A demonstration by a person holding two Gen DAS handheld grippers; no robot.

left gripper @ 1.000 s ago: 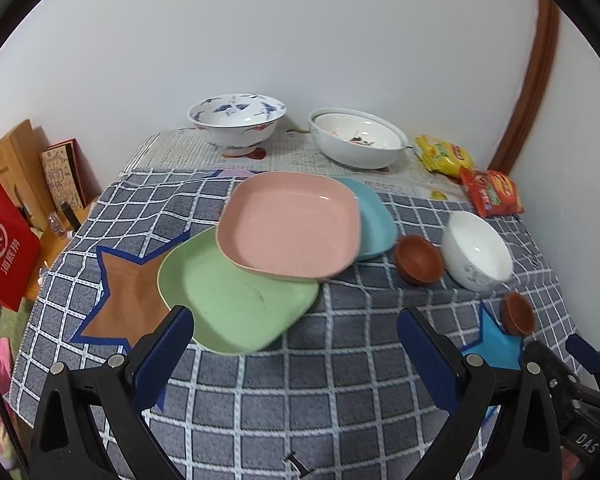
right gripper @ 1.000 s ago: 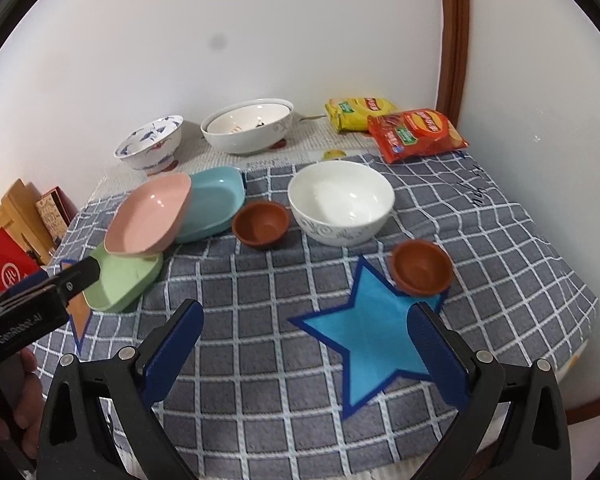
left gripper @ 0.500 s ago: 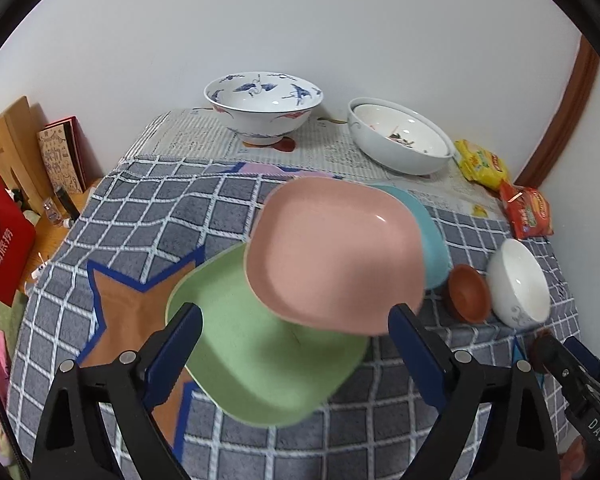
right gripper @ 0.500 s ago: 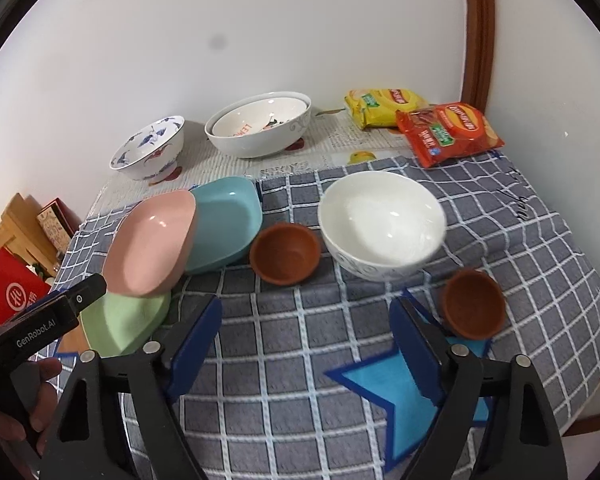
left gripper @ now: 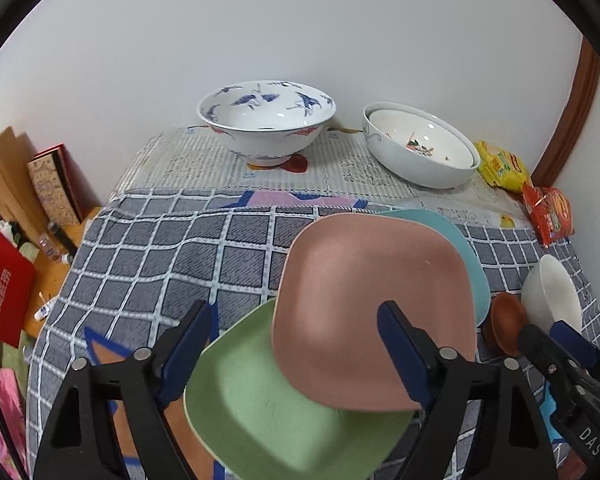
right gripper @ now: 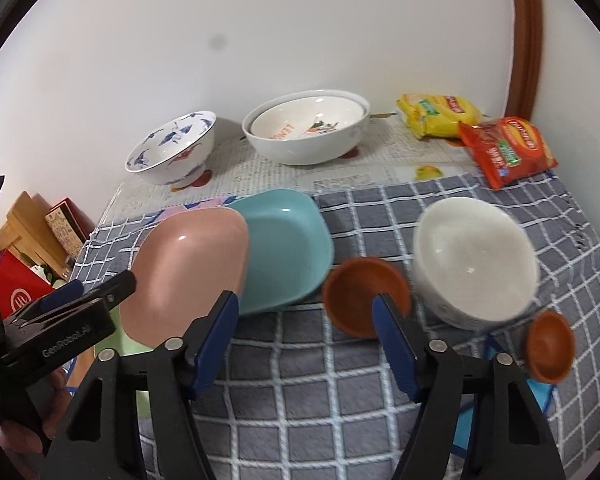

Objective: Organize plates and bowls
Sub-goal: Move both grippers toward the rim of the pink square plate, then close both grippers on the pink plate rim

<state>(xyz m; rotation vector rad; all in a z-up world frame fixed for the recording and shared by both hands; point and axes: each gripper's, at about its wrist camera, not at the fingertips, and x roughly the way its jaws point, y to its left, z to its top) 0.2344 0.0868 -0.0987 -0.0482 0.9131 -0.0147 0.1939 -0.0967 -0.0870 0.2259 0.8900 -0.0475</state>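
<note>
Left to right across the checked cloth (left gripper: pixel 148 248): green plate (left gripper: pixel 268 412) at 6 o'clock in the left wrist view, under the tilted pink plate (left gripper: pixel 372 312), itself leaning on the teal plate (right gripper: pixel 284 252) at its 2 o'clock. Left gripper (left gripper: pixel 296 344) just closing, jaws apart, framing the pink and green plates, no visible contact. Right gripper (right gripper: pixel 306 328) also just closing, jaws apart; between them, bare cloth, brown bowl (right gripper: pixel 360 296) by the right pad. White bowl (right gripper: pixel 476 260) at 3 o'clock.
</note>
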